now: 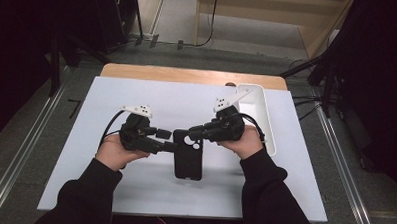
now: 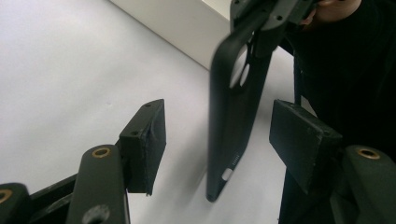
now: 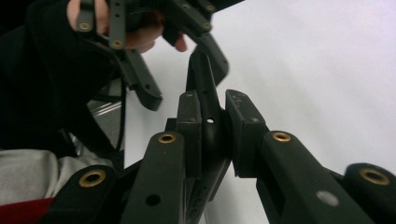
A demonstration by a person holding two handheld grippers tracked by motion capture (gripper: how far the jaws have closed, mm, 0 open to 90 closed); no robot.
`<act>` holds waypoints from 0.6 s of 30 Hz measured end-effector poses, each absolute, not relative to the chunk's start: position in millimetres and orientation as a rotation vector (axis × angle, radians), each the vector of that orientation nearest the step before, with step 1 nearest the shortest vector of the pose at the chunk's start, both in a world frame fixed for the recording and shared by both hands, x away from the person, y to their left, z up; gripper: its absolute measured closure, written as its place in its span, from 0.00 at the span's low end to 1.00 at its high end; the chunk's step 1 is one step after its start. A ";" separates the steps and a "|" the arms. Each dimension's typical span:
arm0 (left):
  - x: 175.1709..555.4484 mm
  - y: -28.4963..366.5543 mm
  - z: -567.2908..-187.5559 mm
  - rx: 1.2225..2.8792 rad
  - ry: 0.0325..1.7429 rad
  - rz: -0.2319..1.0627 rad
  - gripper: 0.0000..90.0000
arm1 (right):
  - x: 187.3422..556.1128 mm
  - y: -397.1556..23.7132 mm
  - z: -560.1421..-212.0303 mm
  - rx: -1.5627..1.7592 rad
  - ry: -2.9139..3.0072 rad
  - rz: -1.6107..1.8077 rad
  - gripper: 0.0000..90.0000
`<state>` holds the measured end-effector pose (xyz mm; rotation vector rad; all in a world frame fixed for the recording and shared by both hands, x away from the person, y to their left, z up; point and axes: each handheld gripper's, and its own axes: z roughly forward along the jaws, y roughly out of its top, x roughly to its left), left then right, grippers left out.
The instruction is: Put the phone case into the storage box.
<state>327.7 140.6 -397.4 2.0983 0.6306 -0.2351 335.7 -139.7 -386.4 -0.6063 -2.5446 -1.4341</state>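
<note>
A black phone case (image 1: 188,159) with a round camera hole is at the middle of the white table (image 1: 152,98). My right gripper (image 1: 193,134) is shut on the case's far end by the hole; in the right gripper view its pads (image 3: 189,126) clamp the thin case (image 3: 201,70). My left gripper (image 1: 169,141) comes in from the left, open. In the left gripper view the case (image 2: 233,116) shows edge-on between the spread pads (image 2: 147,140), touching neither. I cannot tell whether the case rests on the table or is lifted slightly.
A long white tray (image 1: 259,111) lies on the table's right side, just behind my right hand, and its wall (image 2: 182,25) shows in the left gripper view. A wooden strip (image 1: 193,75) runs along the table's far edge. Floor and dark stands surround the table.
</note>
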 end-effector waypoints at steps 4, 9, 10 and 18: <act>327.5 139.0 -395.7 2.094 0.620 -0.242 0.40 | 335.2 -136.2 -388.2 -0.575 -2.536 -1.405 0.83; 327.2 137.8 -395.2 2.101 0.610 -0.246 0.40 | 334.8 -131.4 -391.9 -0.530 -2.530 -1.365 0.83; 327.5 137.7 -395.5 2.108 0.608 -0.251 0.40 | 334.7 -130.5 -392.6 -0.525 -2.527 -1.361 0.83; 327.1 134.5 -398.2 2.130 0.609 -0.298 0.51 | 335.1 -126.4 -395.8 -0.487 -2.523 -1.335 0.83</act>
